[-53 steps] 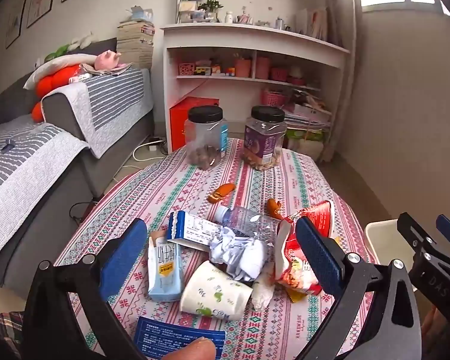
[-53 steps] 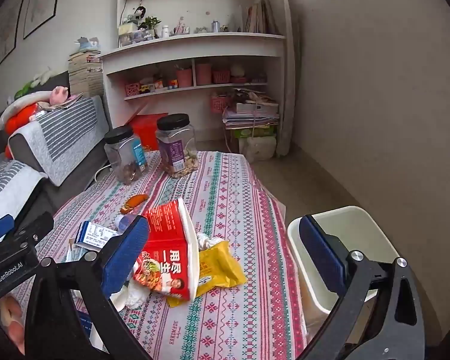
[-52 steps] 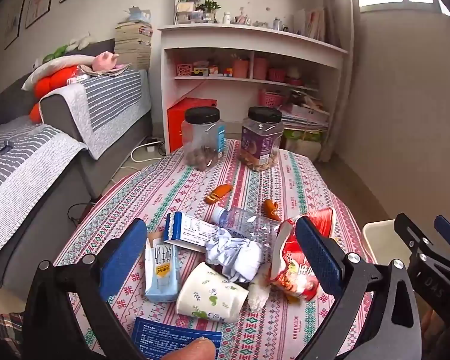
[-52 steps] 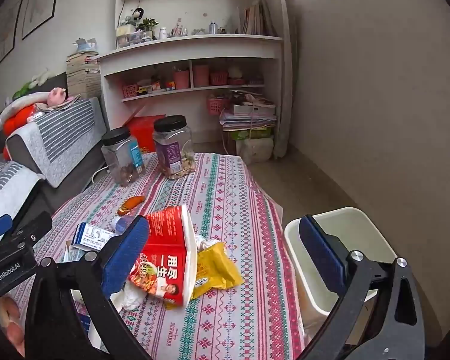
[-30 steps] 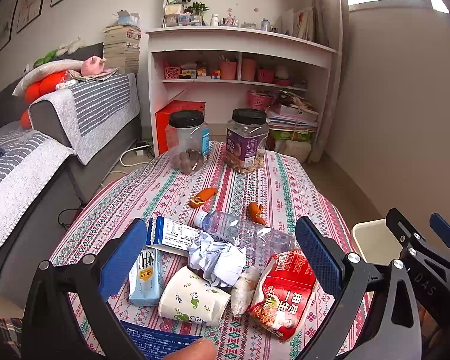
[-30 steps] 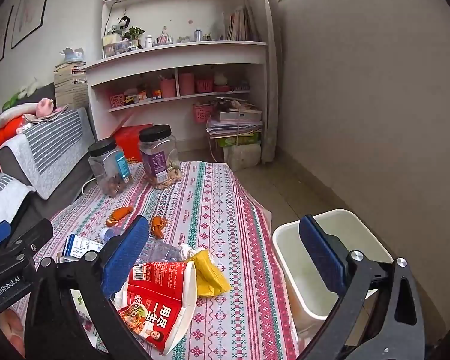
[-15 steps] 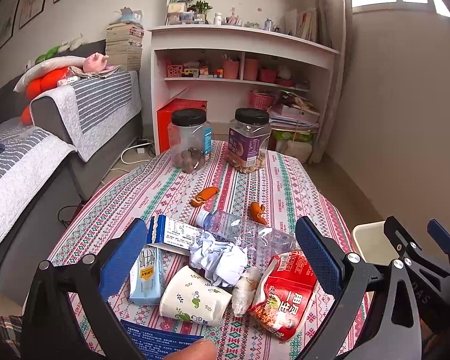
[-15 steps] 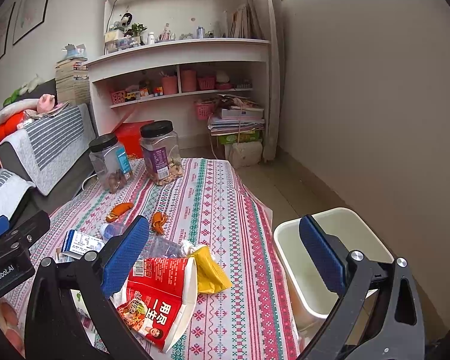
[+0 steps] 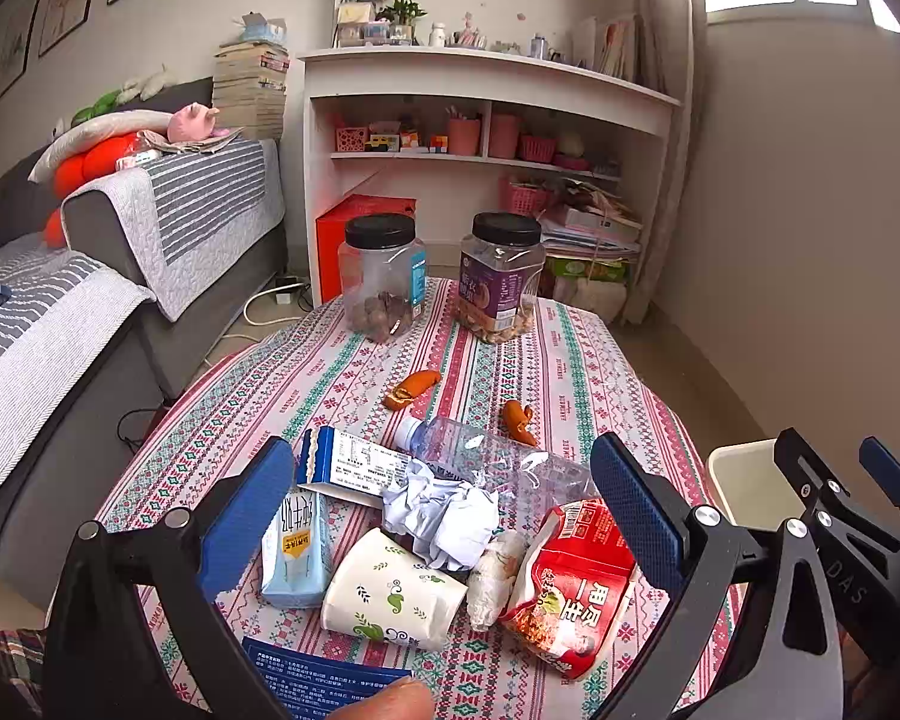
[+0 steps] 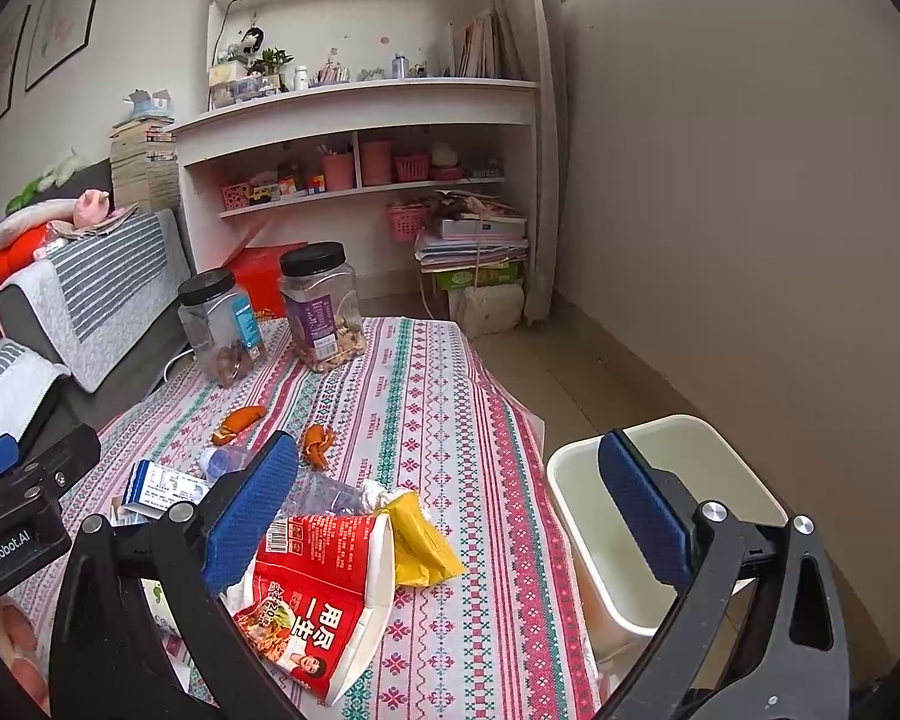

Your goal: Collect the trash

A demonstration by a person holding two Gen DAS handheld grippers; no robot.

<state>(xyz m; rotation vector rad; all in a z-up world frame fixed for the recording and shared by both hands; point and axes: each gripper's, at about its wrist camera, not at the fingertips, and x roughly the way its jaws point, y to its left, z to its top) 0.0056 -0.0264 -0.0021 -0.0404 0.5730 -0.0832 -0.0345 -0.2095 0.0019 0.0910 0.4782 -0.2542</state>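
Trash lies piled on the patterned tablecloth [image 9: 306, 384]: a red noodle bowl [image 9: 576, 594], a paper cup [image 9: 390, 600], crumpled paper [image 9: 444, 510], a clear plastic bottle [image 9: 486, 456], a blue-white box [image 9: 354, 468], a light-blue carton [image 9: 297, 546] and orange peels [image 9: 411, 387]. My left gripper [image 9: 444, 516] is open and empty just above the pile. My right gripper [image 10: 450, 516] is open and empty, over the table's right edge, with the red bowl [image 10: 318, 594] and a yellow wrapper [image 10: 420, 540] at its left finger. A white bin [image 10: 642, 516] stands on the floor to the right.
Two black-lidded jars [image 9: 384, 276] [image 9: 501, 276] stand at the table's far end. A grey sofa [image 9: 90, 276] is on the left, white shelves [image 9: 486, 138] behind. A blue leaflet [image 9: 324, 684] lies at the near edge. The right gripper's body [image 9: 852, 540] shows in the left view.
The red noodle bowl has gone from standing on edge to lying flat. Both grippers have shifted a little and stayed open.
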